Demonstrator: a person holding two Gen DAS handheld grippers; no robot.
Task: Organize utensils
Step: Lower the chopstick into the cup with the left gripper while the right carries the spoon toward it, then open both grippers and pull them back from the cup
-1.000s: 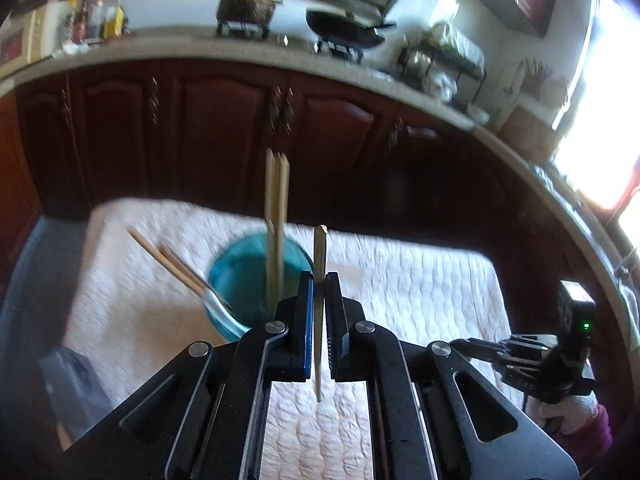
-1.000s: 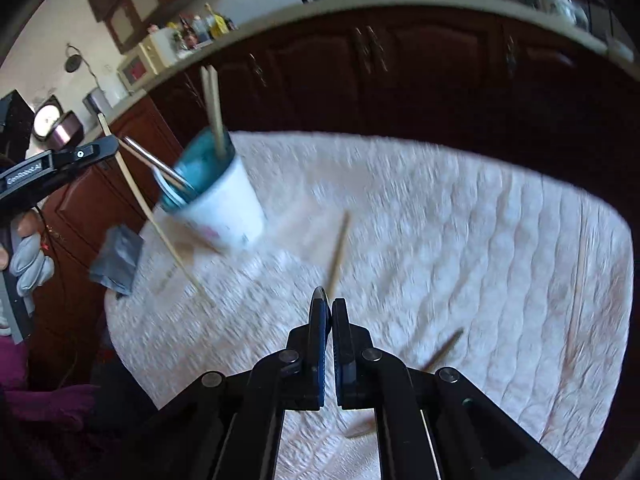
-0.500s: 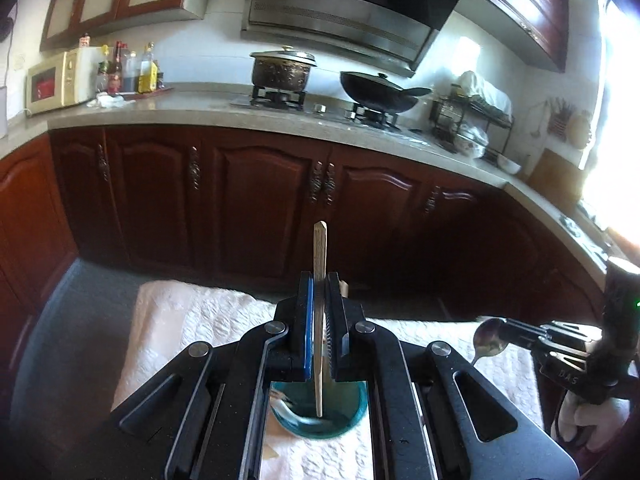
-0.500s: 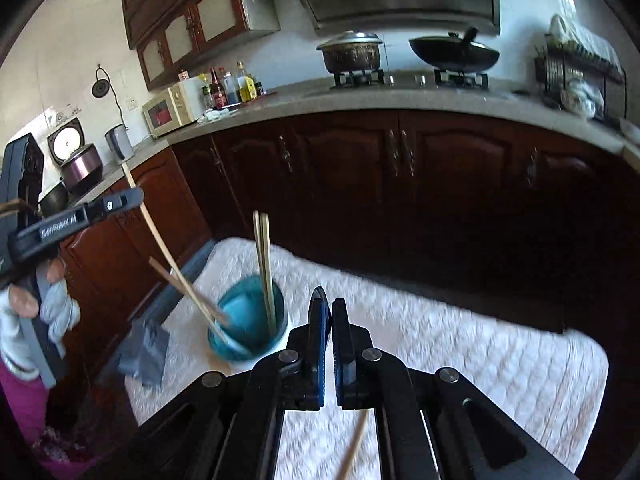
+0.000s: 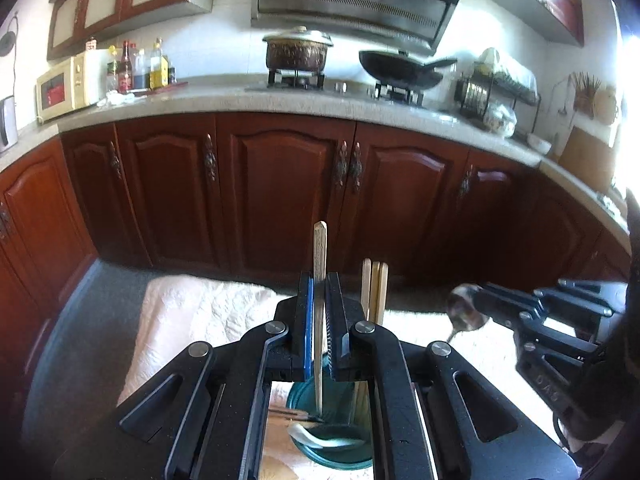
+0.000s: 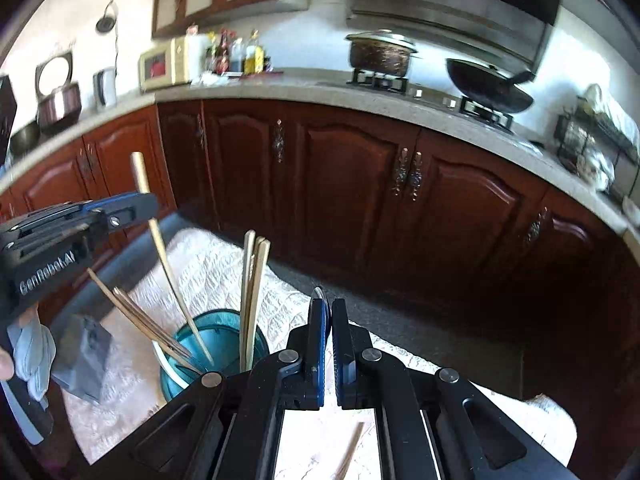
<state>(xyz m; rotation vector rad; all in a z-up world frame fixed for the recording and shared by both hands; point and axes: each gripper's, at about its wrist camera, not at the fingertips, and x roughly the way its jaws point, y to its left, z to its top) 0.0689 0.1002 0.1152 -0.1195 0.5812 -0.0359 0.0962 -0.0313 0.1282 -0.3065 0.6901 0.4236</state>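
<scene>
My left gripper (image 5: pixel 319 280) is shut on a wooden chopstick (image 5: pixel 320 252) held upright, its lower tip inside the teal cup (image 5: pixel 332 452). The cup stands on a white quilted cloth (image 5: pixel 192 312) and holds other chopsticks (image 5: pixel 374 292) and a white spoon (image 5: pixel 320 438). In the right wrist view the left gripper (image 6: pixel 148 204) holds that chopstick (image 6: pixel 160 248) slanting into the cup (image 6: pixel 216 332). My right gripper (image 6: pixel 331 304) is shut on a metal spoon, whose bowl (image 5: pixel 466 312) shows at the right gripper's tips (image 5: pixel 486 300), to the cup's right.
A loose chopstick (image 6: pixel 352 456) lies on the cloth (image 6: pixel 208 264) below my right gripper. A grey object (image 6: pixel 84 360) sits at the cloth's left edge. Dark wooden cabinets (image 5: pixel 280 184) and a counter with a stove stand behind.
Both views have tilted up from the cloth toward the cabinets. The left gripper brought its chopstick over the cup and its tip now sits inside. The right gripper rose and came closer to the cup.
</scene>
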